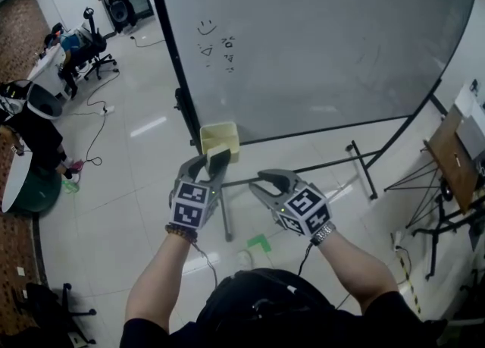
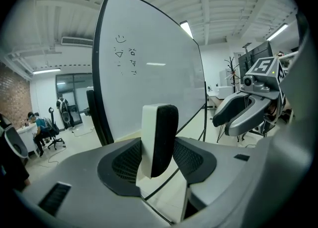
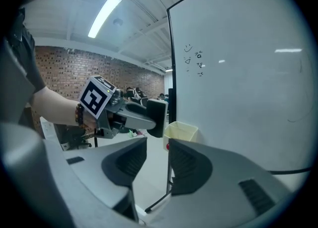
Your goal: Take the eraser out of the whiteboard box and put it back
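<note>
The left gripper (image 1: 208, 163) grips the eraser (image 2: 159, 140) upright, lifted clear of the yellow whiteboard box (image 1: 220, 138), probably for dropping back in. The right gripper (image 3: 158, 152) is empty, its jaws apart.

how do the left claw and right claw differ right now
The left claw is clamped on the eraser, held upright; the right claw holds nothing. The left claw's jaws press on the eraser; the right claw's jaws stand apart with a bare gap. Both are grey and point toward the whiteboard.
</note>
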A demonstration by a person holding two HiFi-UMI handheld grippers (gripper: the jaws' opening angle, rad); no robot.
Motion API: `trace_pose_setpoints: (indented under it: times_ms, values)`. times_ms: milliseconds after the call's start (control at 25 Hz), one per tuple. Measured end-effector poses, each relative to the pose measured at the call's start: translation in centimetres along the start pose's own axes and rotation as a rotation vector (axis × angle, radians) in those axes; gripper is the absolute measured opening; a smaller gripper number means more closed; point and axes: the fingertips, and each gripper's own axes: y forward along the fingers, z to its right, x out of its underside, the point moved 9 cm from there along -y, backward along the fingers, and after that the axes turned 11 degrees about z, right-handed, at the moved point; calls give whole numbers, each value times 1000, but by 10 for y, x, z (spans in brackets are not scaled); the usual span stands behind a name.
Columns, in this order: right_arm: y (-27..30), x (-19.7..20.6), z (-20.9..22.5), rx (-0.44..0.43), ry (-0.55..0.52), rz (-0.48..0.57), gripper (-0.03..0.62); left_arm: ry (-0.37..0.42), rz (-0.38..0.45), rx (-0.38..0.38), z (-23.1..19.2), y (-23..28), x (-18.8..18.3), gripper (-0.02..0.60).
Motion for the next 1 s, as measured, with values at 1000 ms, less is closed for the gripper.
trace_pose_setpoints:
  times_ms: [1000]
  values:
    - [67, -1, 64, 84, 34, -2, 164, 231, -23, 82, -65, 100, -10, 192]
